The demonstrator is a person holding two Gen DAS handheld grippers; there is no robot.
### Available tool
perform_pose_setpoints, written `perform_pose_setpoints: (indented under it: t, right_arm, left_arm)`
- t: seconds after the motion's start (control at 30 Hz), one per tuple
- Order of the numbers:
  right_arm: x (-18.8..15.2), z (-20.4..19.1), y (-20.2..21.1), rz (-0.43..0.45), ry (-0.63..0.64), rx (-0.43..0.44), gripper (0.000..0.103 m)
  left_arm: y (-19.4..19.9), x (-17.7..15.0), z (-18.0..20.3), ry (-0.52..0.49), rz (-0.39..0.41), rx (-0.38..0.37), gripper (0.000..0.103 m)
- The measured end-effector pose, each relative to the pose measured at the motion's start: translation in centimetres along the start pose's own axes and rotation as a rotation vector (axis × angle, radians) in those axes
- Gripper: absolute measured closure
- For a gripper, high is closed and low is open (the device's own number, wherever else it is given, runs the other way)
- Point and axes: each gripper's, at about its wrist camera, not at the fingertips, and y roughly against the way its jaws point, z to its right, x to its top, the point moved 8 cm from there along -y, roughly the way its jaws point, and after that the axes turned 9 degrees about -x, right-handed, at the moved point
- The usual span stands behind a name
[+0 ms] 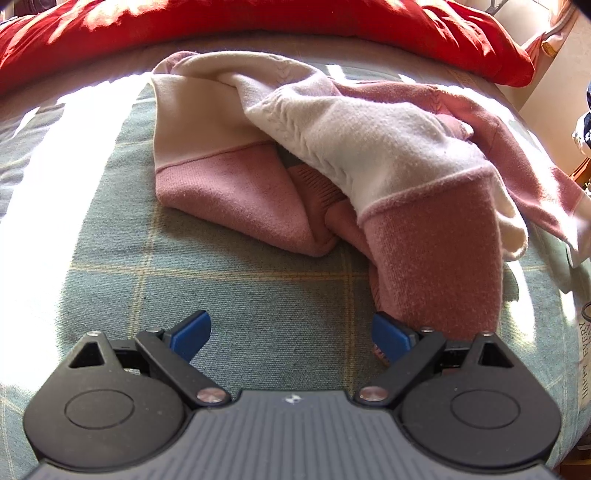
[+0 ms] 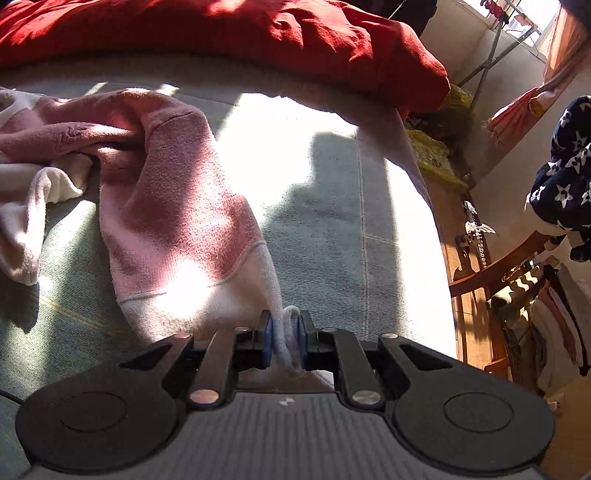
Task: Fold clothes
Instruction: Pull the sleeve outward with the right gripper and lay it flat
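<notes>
Your left gripper [image 1: 291, 338] hangs spread wide, grasping nothing, its right finger touching the pink-and-white sweater [image 1: 332, 155] crumpled mid-bedspread [image 1: 221, 295]; your right gripper [image 2: 286, 341] pinches its white hem; bedspread's right edge reads "HAPPY EVERY" [image 1: 584, 360] (rest illegible); red duvet [image 1: 258, 22] lines the far edge.

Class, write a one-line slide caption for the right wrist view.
Right gripper shut on the white edge of a pink-and-white fleece garment lying on a pale green bedcover.
</notes>
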Motion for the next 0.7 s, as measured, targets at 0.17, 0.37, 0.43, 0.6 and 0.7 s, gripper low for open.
perform_pose_setpoints:
  t: [0.17,0.37,0.43,0.6,0.7]
  right_arm:
    - [2.1,4.1,-3.3,-0.013,0.031,-0.104,0.088]
    - [3.8,7.2,-6.5,-0.062,0.006,-0.184,0.084]
    - [4.3,8.0,-6.7,-0.051,-0.068,-0.155,0.07]
    - [4.7,11.0,-4.9,0.044,-0.338,-0.1,0.06]
    - [3.6,12.6,-5.3,0.019,-0.444,-0.11,0.059]
  left_arm:
    - [0.5,0.0,-0.5,-0.003,0.002,0.012,0.01]
    - [1.0,0.1,-1.3,0.013,0.012,0.025,0.01]
    - [1.0,0.1,-1.5,0.018,0.017,0.024,0.01]
    - [1.1,0.2,-1.7,0.03,0.021,0.019,0.01]
    - [0.9,0.2,-1.7,0.03,0.018,0.023,0.01]
